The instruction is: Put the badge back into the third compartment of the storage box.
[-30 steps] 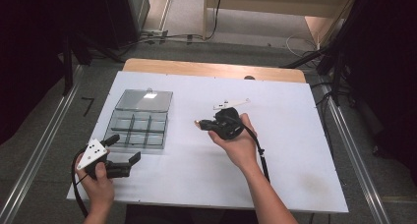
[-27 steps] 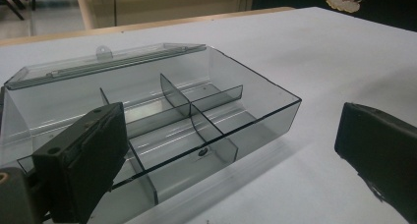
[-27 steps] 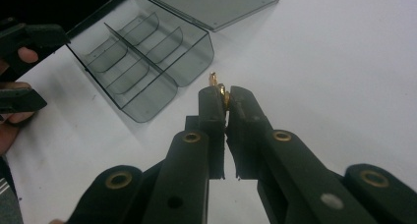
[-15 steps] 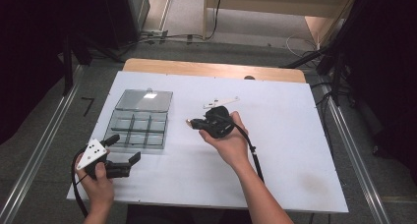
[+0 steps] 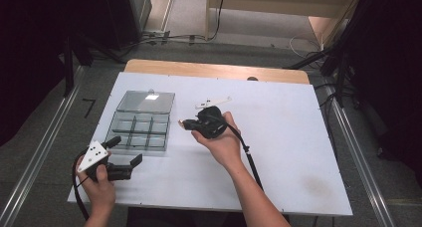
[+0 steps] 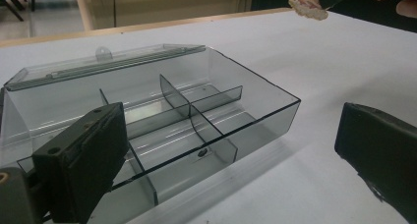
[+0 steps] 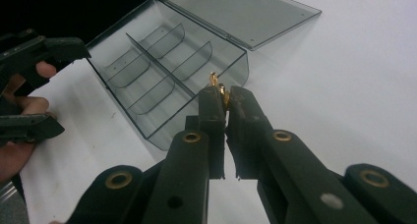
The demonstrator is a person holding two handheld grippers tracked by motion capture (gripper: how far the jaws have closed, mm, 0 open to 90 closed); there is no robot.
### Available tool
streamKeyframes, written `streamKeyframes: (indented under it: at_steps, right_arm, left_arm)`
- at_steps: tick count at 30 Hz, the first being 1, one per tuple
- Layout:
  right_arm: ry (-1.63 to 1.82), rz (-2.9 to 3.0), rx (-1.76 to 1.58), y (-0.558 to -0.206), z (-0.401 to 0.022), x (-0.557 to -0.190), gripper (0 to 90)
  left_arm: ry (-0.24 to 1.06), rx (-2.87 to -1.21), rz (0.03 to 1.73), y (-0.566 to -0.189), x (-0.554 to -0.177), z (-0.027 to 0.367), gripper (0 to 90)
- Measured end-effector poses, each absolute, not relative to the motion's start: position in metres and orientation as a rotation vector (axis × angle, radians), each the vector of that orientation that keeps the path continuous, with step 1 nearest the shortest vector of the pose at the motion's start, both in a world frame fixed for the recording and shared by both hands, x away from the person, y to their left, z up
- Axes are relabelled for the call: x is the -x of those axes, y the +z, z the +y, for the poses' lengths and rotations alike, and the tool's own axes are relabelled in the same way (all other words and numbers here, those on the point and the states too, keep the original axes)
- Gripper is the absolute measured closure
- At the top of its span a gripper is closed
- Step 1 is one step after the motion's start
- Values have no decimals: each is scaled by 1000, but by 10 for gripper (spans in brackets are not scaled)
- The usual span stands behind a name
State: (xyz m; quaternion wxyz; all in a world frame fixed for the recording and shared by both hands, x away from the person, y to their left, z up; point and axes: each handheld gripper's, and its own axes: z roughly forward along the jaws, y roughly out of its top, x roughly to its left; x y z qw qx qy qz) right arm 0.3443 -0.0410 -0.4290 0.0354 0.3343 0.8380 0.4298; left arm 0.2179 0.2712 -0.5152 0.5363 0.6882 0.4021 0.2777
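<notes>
A big flat white table (image 5: 298, 152) takes up most of the room in front of the person, and it gives lots of bare space to work on. On its left part sits a clear smoky plastic box with little walls inside (image 5: 137, 132), and its see-through flat lid (image 5: 147, 101) lies folded back on the table on the far side, so all the small pockets are open from above. I think it lies open like that so something small can be dropped in. All the pockets I can see look empty. The left black two-jaw gripper (image 5: 124, 155) rests low near the front corner of the box, and its jaws stand wide apart with nothing between them. It looks like it is waiting, maybe to keep the box from sliding. The right black two-jaw gripper (image 7: 221, 94) is held up above the table just to the right of the box, with its tips pointing at the box. Its jaws are squeezed together on a tiny gold and pale thing (image 7: 216, 84), and they pinch it right at the tips so it sticks out and can fall free. A thin white strip (image 5: 213, 102) lies on the table behind that hand, apart from the box.
</notes>
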Motion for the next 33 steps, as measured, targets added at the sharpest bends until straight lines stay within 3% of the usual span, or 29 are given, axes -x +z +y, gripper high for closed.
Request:
streamKeyframes:
  at_steps: [33]
  right_arm:
    - [1313,2642,-956,-441,18,-357,830]
  left_arm:
    - [659,-1632,953,-515,-218,271,0]
